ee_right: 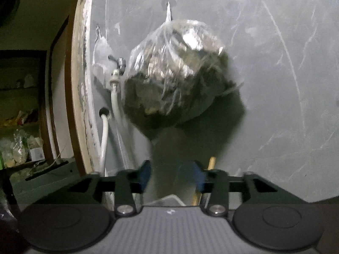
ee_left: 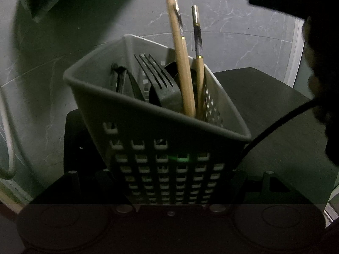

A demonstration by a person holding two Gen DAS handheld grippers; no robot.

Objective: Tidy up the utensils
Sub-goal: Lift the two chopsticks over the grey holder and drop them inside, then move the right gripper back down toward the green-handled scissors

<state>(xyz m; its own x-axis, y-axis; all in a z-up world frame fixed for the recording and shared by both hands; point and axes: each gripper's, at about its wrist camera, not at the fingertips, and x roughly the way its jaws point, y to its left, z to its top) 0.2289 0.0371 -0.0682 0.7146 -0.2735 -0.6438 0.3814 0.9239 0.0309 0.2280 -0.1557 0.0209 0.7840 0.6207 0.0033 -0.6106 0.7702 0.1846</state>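
left gripper (ee_left: 169, 190) fills the bottom of the left wrist view, its jaws clamped on the lower walls of the grey perforated basket (ee_left: 148, 127), which stands tilted, right up against the lens. the basket sits over a dark tabletop (ee_left: 275, 110); its far corner leans toward the table's back edge, and the grey marbled wall (ee_left: 243, 38) rises behind.

inside the basket, by size: a black slotted spatula (ee_left: 161, 82) near the middle, head up; a second black utensil (ee_left: 120, 78) at the left wall, shape unclear in the dim light; a plain wooden chopstick (ee_left: 182, 63) upright against the right wall; two chopsticks with gold tips and dark bands (ee_left: 197, 38) beside it, all rising well above the rim. a black cable (ee_left: 275, 122) crosses the right side of the table.

right gripper (ee_right: 172, 176) shows in the right wrist view, blue pads (ee_right: 146, 174) apart, nothing pressed between them. a wooden chopstick end (ee_right: 211, 162) pokes up just behind the right pad, apart from it, and a pale basket rim (ee_right: 169, 199) shows low in the gap. beyond: a large clear plastic bag (ee_right: 175, 74) hung on the wall, a white hose (ee_right: 115, 101) and a tap (ee_right: 120, 62) to its left, and a wooden door frame (ee_right: 78, 84) at the left edge.
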